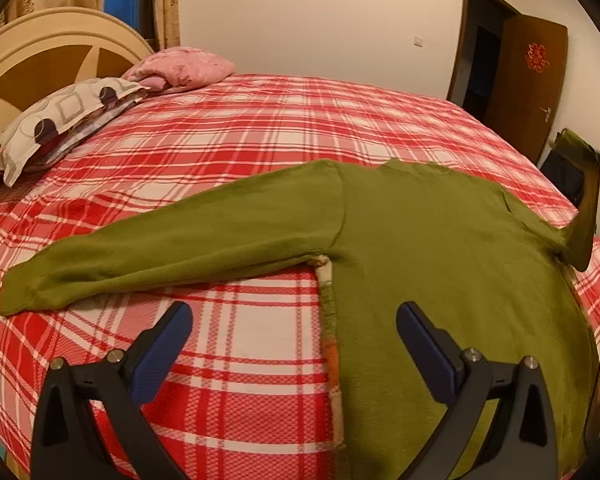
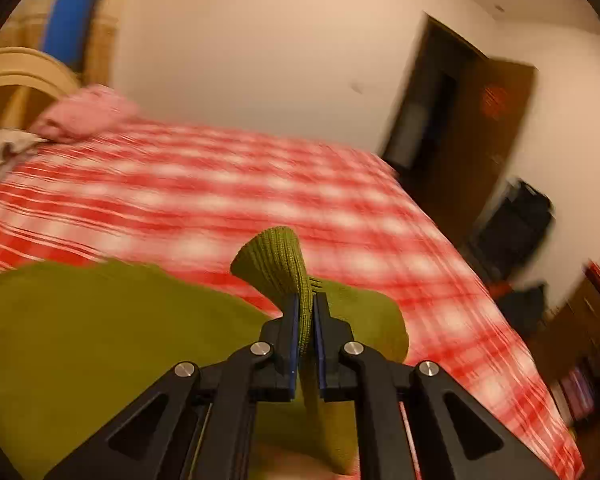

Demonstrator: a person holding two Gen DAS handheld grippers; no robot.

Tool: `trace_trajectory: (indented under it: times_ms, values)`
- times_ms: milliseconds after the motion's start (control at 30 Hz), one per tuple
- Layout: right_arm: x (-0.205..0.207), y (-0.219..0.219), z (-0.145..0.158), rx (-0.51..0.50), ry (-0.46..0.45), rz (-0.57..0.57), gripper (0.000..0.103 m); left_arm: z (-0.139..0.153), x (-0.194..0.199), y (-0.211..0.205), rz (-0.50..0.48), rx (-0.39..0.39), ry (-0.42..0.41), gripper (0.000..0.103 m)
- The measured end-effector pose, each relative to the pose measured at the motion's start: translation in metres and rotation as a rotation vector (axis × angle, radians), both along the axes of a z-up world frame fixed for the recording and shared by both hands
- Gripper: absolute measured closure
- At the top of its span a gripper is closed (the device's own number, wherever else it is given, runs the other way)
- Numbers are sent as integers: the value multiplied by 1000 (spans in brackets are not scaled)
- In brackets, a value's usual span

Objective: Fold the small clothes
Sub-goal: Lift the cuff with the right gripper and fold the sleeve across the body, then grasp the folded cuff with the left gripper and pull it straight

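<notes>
1. A green sweater lay flat on the bed's red checked cover, close to the near edge.
2. Its left sleeve stretched out flat to the left, not folded at all.
3. The right gripper had its jaws pressed together, pinching the cuff of the right sleeve.
4. That sleeve was lifted up off the bed, on the right side of the sweater.
5. The left gripper hung over the sweater's near left edge with its jaws spread wide, holding nothing.
6. A spotted pillow and a pink bundle sat far off to the left by the headboard.
7. I think the folding had only just begun. No fold was finished.
8. Still to do, I guess: lay both sleeves over the body, then fold the body up small.
</notes>
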State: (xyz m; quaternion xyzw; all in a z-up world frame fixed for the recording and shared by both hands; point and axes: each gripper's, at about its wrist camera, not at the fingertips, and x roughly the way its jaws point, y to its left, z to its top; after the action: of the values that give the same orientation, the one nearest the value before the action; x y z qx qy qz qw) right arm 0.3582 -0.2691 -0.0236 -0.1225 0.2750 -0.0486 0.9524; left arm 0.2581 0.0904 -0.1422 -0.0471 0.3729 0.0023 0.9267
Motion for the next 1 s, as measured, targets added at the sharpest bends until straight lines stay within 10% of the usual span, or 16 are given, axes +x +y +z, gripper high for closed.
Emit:
trace_trajectory:
  times_ms: [167,333,400,433,1000]
  values:
    - [-6,98,-11,0,-18,204,97,-2,0,9,27,3,11,0]
    - [-8,154,-77,62,155,399,95,-4,1,15,50,8,23,0]
    - [-19,160,-102,91,249,460,68,-3,3,15,53,17,24,0]
    - [-28,156,-113,120,293,493,50,-3,4,14,55,23,21,0]
    - [-125,-5,-122,176,116,222,45,-18,105,-116,-128,-151,181,9]
